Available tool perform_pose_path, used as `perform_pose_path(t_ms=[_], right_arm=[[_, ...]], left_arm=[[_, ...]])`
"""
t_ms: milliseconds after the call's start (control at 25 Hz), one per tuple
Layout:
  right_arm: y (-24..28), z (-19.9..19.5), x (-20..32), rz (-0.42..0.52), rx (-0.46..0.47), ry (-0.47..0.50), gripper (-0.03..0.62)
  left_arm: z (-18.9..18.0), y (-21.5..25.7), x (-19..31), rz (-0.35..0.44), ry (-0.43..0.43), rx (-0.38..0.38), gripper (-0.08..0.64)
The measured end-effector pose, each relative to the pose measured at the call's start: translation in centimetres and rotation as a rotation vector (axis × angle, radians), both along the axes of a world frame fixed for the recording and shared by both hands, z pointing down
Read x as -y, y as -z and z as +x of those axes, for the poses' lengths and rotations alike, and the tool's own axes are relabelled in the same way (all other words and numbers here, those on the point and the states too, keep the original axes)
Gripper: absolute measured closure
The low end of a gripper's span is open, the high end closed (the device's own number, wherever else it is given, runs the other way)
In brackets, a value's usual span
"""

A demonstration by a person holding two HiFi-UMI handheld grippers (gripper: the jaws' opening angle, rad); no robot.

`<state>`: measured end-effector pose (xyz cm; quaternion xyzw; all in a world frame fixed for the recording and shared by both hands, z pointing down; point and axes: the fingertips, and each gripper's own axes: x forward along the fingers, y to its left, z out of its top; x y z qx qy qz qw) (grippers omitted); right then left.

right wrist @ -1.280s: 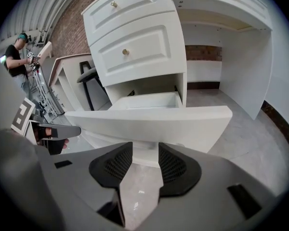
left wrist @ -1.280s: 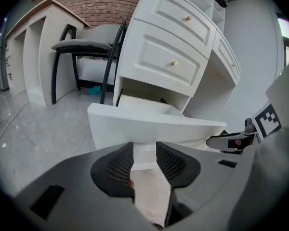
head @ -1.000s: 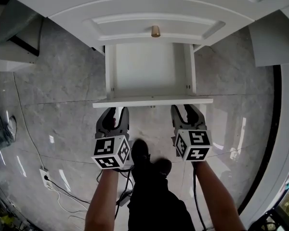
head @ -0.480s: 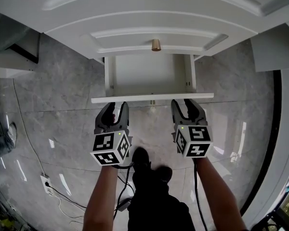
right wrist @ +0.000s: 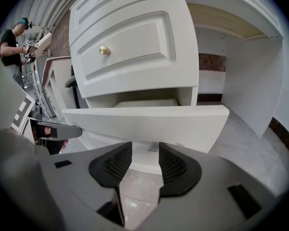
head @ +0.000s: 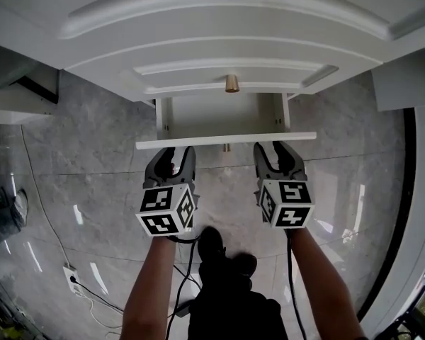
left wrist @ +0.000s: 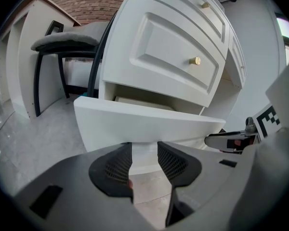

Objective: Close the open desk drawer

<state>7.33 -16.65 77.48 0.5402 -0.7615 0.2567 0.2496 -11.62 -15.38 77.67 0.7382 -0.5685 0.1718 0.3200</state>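
Note:
The white desk drawer (head: 225, 139) stands partly pulled out at the bottom of the desk, with its bare inside (head: 223, 112) showing. My left gripper (head: 171, 151) is at the left part of the drawer's front panel (left wrist: 144, 124), tips right at its face. Its jaws are opening with nothing between them. My right gripper (head: 276, 147) is at the right part of the front panel (right wrist: 149, 121), open and empty too. A small knob (head: 227, 148) hangs under the front panel between the two grippers. Whether the tips touch the panel I cannot tell.
Above the open drawer is a shut drawer with a brass knob (head: 231, 84). A dark chair (left wrist: 67, 42) stands left of the desk. On the grey marble floor lie a power strip with cables (head: 71, 278), and my shoes (head: 223, 250) are behind the grippers. A person (right wrist: 9, 42) stands far off.
The drawer has slid further into the desk, so less of its inside shows. Both grippers have moved forward with its front panel.

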Motion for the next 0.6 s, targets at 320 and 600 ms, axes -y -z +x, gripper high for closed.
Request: perform_pose_path(t_ms=[320, 600], right_arm=[[-0.1, -0.2, 2.4, 0.017, -0.027, 0.021, 0.42], [-0.1, -0.3, 4.8, 0.032, -0.034, 0.024, 0.419]], left_arm=[[-0.2, -0.1, 2.5, 0.015, 0.007, 0.016, 0.411], [-0.5, 0.0, 4.9, 0.021, 0.012, 0.012, 0.411]])
